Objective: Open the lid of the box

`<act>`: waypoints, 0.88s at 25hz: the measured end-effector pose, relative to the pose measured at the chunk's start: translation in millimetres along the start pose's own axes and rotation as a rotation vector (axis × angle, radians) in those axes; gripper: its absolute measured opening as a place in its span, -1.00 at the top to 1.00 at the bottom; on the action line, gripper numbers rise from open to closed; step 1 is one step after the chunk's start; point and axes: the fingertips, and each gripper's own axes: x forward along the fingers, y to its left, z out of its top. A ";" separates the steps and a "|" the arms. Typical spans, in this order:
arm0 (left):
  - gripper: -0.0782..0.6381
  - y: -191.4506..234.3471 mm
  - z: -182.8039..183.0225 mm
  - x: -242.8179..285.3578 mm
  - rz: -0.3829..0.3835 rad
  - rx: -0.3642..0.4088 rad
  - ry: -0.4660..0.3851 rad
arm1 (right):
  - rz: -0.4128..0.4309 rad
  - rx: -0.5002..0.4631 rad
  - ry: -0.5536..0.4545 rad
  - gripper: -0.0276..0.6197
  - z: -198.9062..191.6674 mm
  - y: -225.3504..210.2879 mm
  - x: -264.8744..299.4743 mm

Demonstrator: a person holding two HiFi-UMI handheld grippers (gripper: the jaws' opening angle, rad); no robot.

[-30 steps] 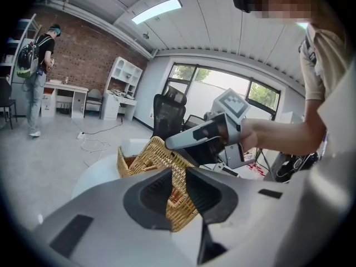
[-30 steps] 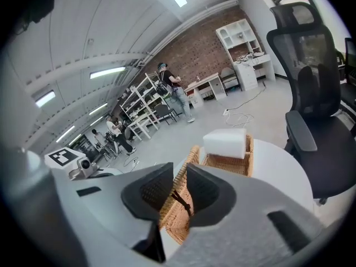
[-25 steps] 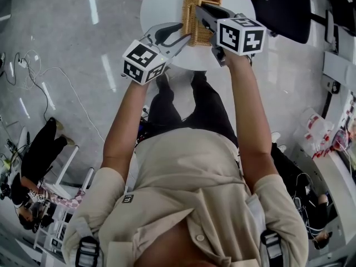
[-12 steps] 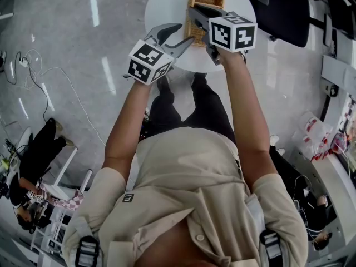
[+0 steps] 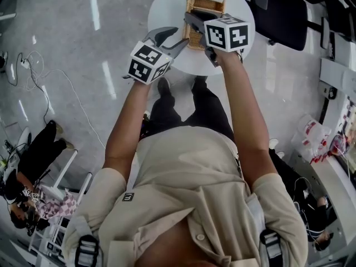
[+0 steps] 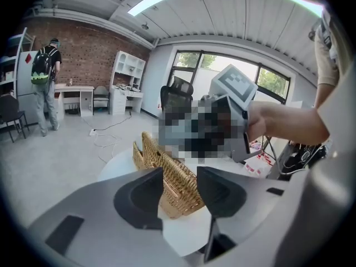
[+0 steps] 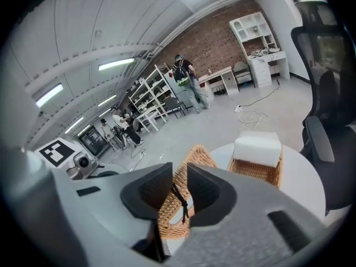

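Two hand-held grippers meet at the near edge of a round white tabletop (image 5: 164, 7), seen from above the person holding them. On the left, the left hand-held gripper (image 6: 179, 179) is released. Its jaws have just been opening and stand wide, with an edge of the woven wicker lid (image 7: 169, 215) between them but not clamped. The lid is off the box opening and stands raised at the box's near side, in the middle of the scene. To its right, the right hand-held gripper (image 7: 179, 176) is grasping the lid's rim. Its jaws have just eased a little wider, yet both pads sit against the wicker, and a thin black cord (image 7: 183, 203) hangs down between them. Farther back and to the right, the wicker box (image 7: 261, 171) sits open on the tabletop. A white rectangular block (image 7: 257, 147) lies in it, standing above its rim.
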 end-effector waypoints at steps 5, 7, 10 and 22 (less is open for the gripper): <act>0.29 10.5 -5.4 -9.3 0.036 -0.004 0.011 | -0.013 -0.007 -0.005 0.70 4.2 -0.8 -11.1; 0.31 18.5 -9.5 -14.4 0.056 -0.006 0.022 | -0.021 -0.008 -0.006 0.70 6.6 -1.5 -14.1; 0.36 31.9 -19.9 -20.3 0.086 -0.006 0.048 | -0.033 -0.010 -0.005 0.70 9.3 -1.1 -16.2; 0.47 63.1 -48.2 -26.4 0.117 -0.031 0.121 | -0.057 -0.027 -0.006 0.71 23.1 8.9 -22.7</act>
